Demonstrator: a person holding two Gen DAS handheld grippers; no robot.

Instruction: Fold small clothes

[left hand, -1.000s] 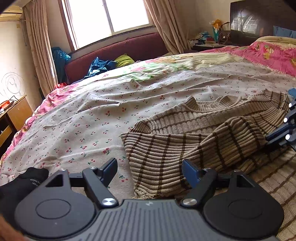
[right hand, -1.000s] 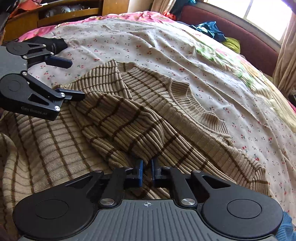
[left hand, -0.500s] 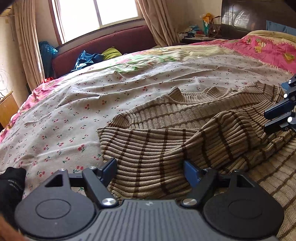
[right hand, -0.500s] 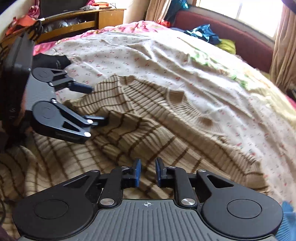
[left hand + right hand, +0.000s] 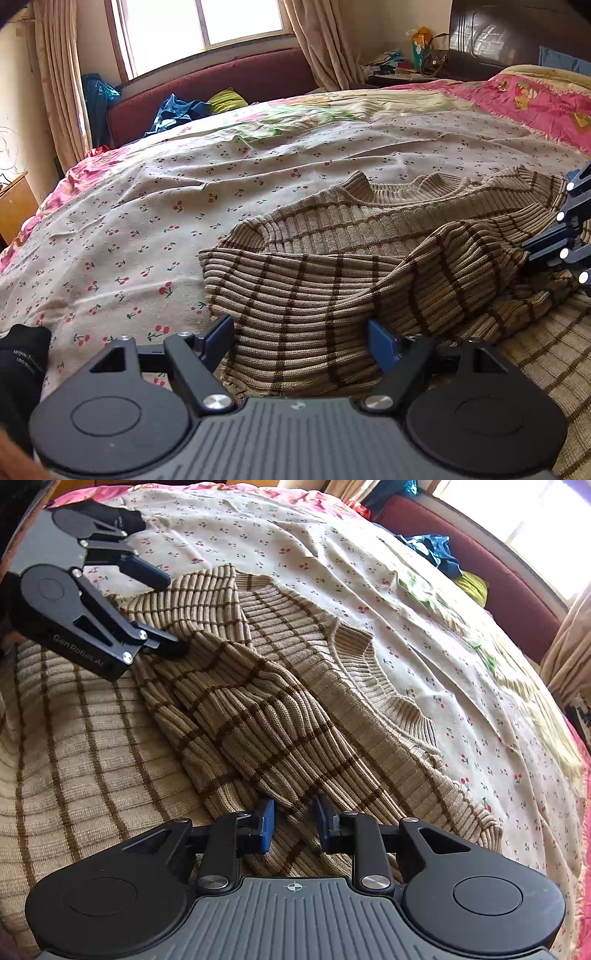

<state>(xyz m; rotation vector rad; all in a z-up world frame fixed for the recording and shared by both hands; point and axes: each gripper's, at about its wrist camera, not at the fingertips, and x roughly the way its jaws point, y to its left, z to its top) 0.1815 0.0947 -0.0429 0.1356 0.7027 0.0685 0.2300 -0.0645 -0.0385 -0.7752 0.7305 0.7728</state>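
**Sleeve fold laid, both grippers let go**

Sweater (image 5: 369, 236) lies on the bed (image 5: 147, 229), sleeve (image 5: 258, 716) folded across the body. Left gripper (image 5: 301, 338) spread wide w/ cloth between its fingers but not pinched; right gripper (image 5: 293, 825) part-open, cloth in the gap, nothing gripped. Step looks like the sleeve fold just placed. Next prob needs a regrip at an edge or hem & a flat carry-over w/o dragging the layer beneath. Cherry-print sheet is wrinkled & soft. Window (image 5: 207, 29), curtains, maroon bench (image 5: 221, 81) behind.
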